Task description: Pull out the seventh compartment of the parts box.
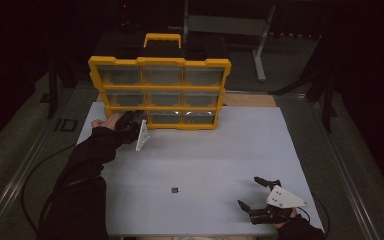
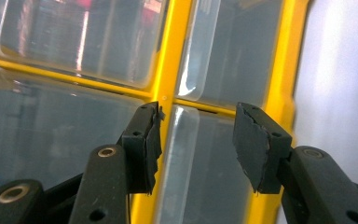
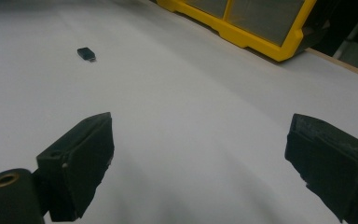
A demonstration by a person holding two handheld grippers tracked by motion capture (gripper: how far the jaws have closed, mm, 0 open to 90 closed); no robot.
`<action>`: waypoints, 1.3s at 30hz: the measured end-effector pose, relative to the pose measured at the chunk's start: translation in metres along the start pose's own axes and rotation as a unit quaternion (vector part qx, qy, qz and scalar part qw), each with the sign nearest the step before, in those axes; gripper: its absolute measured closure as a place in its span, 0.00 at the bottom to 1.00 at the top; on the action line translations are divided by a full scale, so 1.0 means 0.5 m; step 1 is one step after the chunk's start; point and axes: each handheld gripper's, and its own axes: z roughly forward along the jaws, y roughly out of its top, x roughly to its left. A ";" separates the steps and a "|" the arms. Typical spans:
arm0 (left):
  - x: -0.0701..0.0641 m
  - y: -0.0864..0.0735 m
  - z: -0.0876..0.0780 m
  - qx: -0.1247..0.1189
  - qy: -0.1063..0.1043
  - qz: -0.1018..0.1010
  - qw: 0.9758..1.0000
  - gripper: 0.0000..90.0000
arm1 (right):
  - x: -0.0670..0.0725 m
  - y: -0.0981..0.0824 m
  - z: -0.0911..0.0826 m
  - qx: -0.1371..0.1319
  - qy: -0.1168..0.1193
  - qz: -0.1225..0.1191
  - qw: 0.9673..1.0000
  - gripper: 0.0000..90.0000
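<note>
Left gripper [image 1: 136, 120], jaws apart, up at the yellow organizer's [image 1: 160, 62] bottom-left drawer [image 2: 65, 154], likely to pull; right gripper [image 1: 260, 194] spread near the table's front-right corner; small black part [image 1: 175, 190] mid-front.

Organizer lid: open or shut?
Open: the organizer lid stands upright, its clear windows facing the camera, with the left gripper at its lower left corner.
</note>
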 end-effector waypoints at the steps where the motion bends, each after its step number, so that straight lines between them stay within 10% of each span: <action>1: 0.000 0.000 0.002 0.001 -0.002 -0.001 1.000 0.59 | 0.000 0.000 0.000 0.000 0.000 0.000 1.000 0.09; 29: -0.017 0.001 0.024 0.052 0.025 0.045 0.997 0.64 | 0.001 0.001 -0.001 0.001 0.000 -0.003 1.000 0.09; 39: -0.041 0.016 0.034 0.091 0.062 0.106 0.988 0.64 | 0.002 0.002 0.001 0.000 0.002 -0.005 1.000 0.09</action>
